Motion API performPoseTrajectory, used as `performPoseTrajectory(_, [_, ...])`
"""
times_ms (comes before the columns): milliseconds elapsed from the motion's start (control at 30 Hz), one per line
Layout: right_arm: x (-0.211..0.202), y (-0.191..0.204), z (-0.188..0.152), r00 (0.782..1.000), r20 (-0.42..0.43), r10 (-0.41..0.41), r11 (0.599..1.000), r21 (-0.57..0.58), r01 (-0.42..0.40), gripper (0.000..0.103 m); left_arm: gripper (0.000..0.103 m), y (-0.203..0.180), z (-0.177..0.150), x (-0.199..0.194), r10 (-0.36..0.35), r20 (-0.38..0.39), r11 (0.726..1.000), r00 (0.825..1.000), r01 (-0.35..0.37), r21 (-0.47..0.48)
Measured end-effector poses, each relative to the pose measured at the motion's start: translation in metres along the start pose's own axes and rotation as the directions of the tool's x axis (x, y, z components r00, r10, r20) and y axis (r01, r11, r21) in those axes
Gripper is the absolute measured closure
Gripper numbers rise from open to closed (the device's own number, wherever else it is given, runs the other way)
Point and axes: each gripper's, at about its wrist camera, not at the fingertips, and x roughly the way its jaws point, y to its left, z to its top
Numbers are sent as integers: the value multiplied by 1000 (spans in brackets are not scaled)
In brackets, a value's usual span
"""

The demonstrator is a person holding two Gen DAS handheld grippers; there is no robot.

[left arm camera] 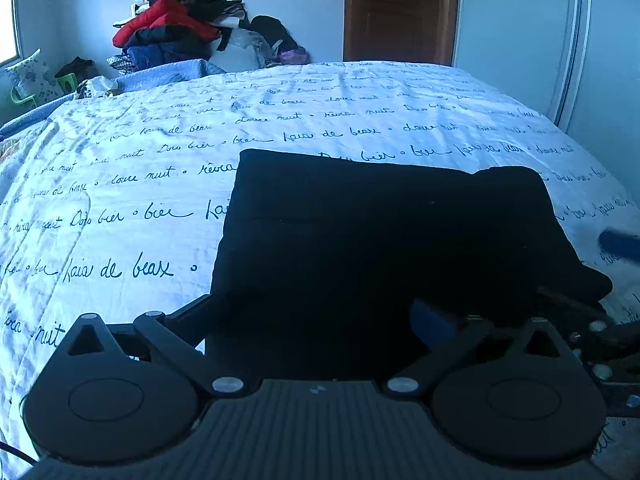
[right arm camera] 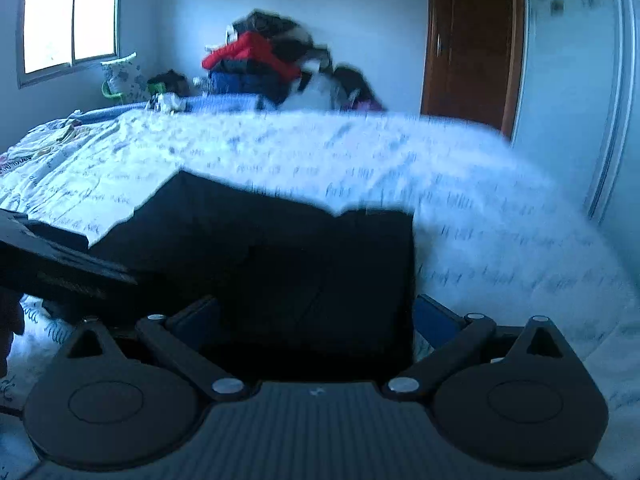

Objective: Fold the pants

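Black folded fabric pants point(left arm camera: 384, 232) at my 12 on white script-print bedspread point(left arm camera: 120, 200), my L gripper point(left arm camera: 320, 320) & R gripper point(right arm camera: 316, 320) both spread wide, pants edge betw fingers, grip unclear

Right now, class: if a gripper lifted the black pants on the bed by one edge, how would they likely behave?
The black pants would probably droop, since they lie as soft, flat layers. The fold would likely slip open. They seem unlikely to roll on the bedspread.
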Motion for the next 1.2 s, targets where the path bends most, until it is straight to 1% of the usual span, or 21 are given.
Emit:
performPoseTrajectory(100, [-6, 13, 5, 999, 32, 12, 996, -89, -9, 0, 0, -1, -1, 1, 6, 0, 1000, 1000, -6, -2])
performPoseTrajectory(267, [11, 18, -1, 998, -57, 22, 993, -114, -29, 0, 0, -2, -1, 1, 5, 0, 1000, 1000, -5, 11])
performPoseTrajectory(367, [7, 7, 1, 997, -38, 74, 995, -58, -76, 0, 0, 5, 5, 1, -10, 20, 999, 1000, 9, 45])
performPoseTrajectory(433, [5, -9, 7, 994, -27, 105, 994, 6, -105, 0, 0, 17, 12, 5, -1, 38, 998, 999, -2, 55])
performPoseTrajectory(467, [7, -21, 10, 992, -34, 124, 992, 42, -123, 0, 0, 25, 17, 9, -15, 34, 999, 999, 14, 49])
performPoseTrajectory(533, [17, -46, 14, 987, -56, 153, 981, 133, -144, 0, 1, 45, 25, 19, -84, -3, 996, 996, 84, 8])
performPoseTrajectory(567, [26, -63, 16, 982, -82, 172, 968, 201, -153, 0, 1, 59, 30, 27, -143, -34, 989, 989, 142, -33])
performPoseTrajectory(667, [49, -107, 12, 949, -112, 296, 887, 400, -229, 0, 2, 89, 36, 52, -281, -106, 954, 954, 266, -137])
performPoseTrajectory(733, [61, -128, 9, 919, -103, 382, 826, 485, -288, 0, 2, 102, 35, 66, -378, -134, 918, 916, 353, -179])
performPoseTrajectory(800, [69, -137, 9, 891, -90, 444, 792, 505, -344, 0, 2, 109, 35, 70, -442, -127, 890, 888, 415, -191])
performPoseTrajectory(833, [72, -138, 10, 876, -93, 474, 781, 504, -369, 0, 2, 111, 36, 72, -481, -124, 870, 868, 454, -193])
performPoseTrajectory(867, [75, -138, 10, 858, -94, 505, 769, 501, -397, 0, 2, 113, 37, 75, -531, -121, 840, 839, 502, -207])
performPoseTrajectory(900, [80, -138, 12, 839, -89, 536, 752, 503, -427, 0, 2, 115, 36, 78, -565, -115, 815, 817, 532, -229])
performPoseTrajectory(933, [86, -137, 13, 816, -88, 571, 730, 509, -456, 0, 2, 116, 36, 82, -596, -105, 790, 796, 558, -254])
performPoseTrajectory(967, [90, -134, 13, 790, -82, 607, 706, 513, -489, 0, 2, 117, 35, 85, -616, -95, 772, 782, 576, -269])
performPoseTrajectory(1000, [96, -131, 14, 770, -76, 634, 685, 517, -513, 0, 2, 117, 34, 88, -632, -81, 756, 770, 591, -281])
performPoseTrajectory(1067, [107, -126, 18, 748, -72, 660, 664, 521, -536, 0, 2, 116, 35, 91, -651, -58, 735, 757, 609, -299])
performPoseTrajectory(1100, [113, -125, 20, 737, -56, 673, 644, 534, -547, 0, 2, 115, 34, 93, -666, -44, 717, 744, 623, -314])
performPoseTrajectory(1133, [118, -126, 21, 731, -40, 681, 623, 555, -551, 0, 3, 113, 35, 95, -677, -34, 702, 736, 631, -330])
performPoseTrajectory(1167, [121, -125, 23, 731, -26, 682, 612, 568, -551, 0, 6, 112, 35, 98, -680, -20, 691, 733, 631, -354])
performPoseTrajectory(1200, [124, -124, 25, 734, -21, 679, 609, 575, -546, 4, 9, 111, 36, 100, -679, -11, 684, 734, 628, -372])
